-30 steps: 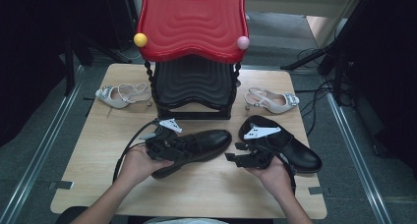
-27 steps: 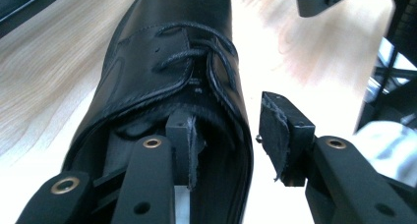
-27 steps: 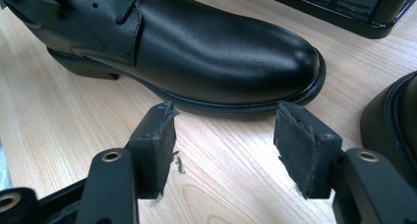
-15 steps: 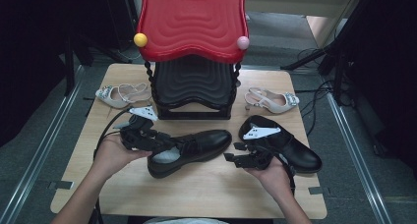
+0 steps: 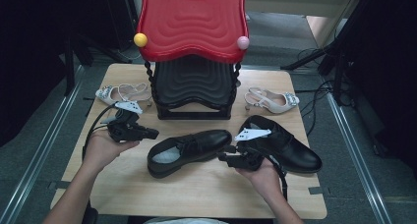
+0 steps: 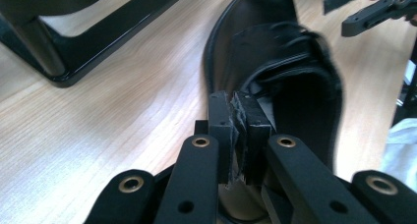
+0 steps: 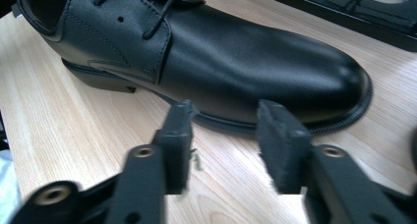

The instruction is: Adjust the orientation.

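My left claw (image 5: 153, 133) sits w/ jaws pressed together on nothing, just left of the middle shoe's (image 5: 189, 150) heel; in left gripper view its tips point at the shoe opening. Right claw (image 5: 224, 154) is spread, jaws apart, just off the shoe's toe on the counter (image 5: 196, 194). Second shoe (image 5: 290, 145) lies right of it, rack (image 5: 194, 89) behind.

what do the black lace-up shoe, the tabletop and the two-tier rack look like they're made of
Black lace-up shoe: probably smooth leather or imitation, given its soft sheen and stitched seams. Tabletop: pale wood or wood-look laminate, showing straight grain lines. Rack: likely moulded plastic, glossy with rippled shelves.
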`<state>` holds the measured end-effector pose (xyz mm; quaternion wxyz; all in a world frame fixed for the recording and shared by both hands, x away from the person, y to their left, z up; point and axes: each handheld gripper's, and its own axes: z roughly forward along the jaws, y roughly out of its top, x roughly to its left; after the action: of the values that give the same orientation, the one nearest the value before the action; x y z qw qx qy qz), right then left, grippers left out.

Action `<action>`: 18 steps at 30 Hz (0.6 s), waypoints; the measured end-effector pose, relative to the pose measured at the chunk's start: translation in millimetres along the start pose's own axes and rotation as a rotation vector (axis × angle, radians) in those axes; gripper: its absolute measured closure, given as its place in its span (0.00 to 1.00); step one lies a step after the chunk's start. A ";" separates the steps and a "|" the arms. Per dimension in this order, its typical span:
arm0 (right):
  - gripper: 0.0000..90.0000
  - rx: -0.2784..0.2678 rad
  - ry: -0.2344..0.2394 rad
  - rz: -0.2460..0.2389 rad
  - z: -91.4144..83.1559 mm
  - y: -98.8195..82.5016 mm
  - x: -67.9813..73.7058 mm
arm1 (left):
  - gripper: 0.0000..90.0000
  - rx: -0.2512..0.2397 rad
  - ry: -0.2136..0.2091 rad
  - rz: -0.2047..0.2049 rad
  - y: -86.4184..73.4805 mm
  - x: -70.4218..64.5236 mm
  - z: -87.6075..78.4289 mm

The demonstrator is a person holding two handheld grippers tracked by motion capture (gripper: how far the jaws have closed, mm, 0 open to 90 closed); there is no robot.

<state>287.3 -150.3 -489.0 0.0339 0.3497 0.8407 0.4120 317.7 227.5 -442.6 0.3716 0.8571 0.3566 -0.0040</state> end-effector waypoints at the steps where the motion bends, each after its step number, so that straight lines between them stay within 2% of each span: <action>1: 0.69 0.000 0.002 -0.005 1.7 0.2 0.8 | 0.96 0.007 -0.004 0.005 -0.7 2.4 2.3; 2: 0.76 0.000 0.002 -0.005 1.7 0.2 0.8 | 0.96 0.008 0.007 0.019 -1.9 4.5 5.3; 3: 0.83 0.002 0.011 -0.012 3.7 0.5 1.9 | 0.96 0.007 -0.001 0.014 -3.2 6.8 8.7; 4: 0.91 -0.002 0.024 -0.018 5.7 0.6 3.1 | 0.95 -0.001 -0.027 -0.012 -5.3 10.6 13.4; 5: 1.00 -0.010 0.062 -0.012 9.1 1.3 5.7 | 0.96 -0.002 -0.035 -0.034 -8.1 14.9 18.1; 7: 1.00 -0.015 0.058 -0.016 11.2 1.9 8.6 | 0.96 0.004 -0.035 -0.040 -10.7 19.3 21.2; 8: 1.00 -0.015 0.046 -0.025 13.0 2.4 10.4 | 0.97 -0.007 -0.060 -0.048 -13.2 22.6 23.8; 10: 1.00 -0.013 0.027 -0.036 17.5 2.8 13.7 | 0.97 0.001 -0.066 -0.051 -14.3 23.7 25.9; 12: 1.00 -0.011 0.018 -0.034 20.0 2.9 14.5 | 0.97 0.035 -0.040 -0.042 -16.5 25.2 32.1; 14: 1.00 0.011 0.014 -0.023 28.4 2.5 15.8 | 0.97 0.039 -0.046 -0.051 -18.0 26.9 37.5; 15: 1.00 0.018 0.026 -0.003 31.1 3.1 16.5 | 0.97 0.074 -0.038 -0.045 -18.6 27.3 46.2; 18: 1.00 0.032 0.036 0.004 37.8 5.5 20.4 | 0.98 0.106 -0.048 -0.036 -18.5 25.0 56.9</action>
<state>288.1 -110.1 -505.2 0.0121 0.3445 0.8469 0.4048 339.6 215.0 -502.4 0.3342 0.8687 0.3621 -0.0502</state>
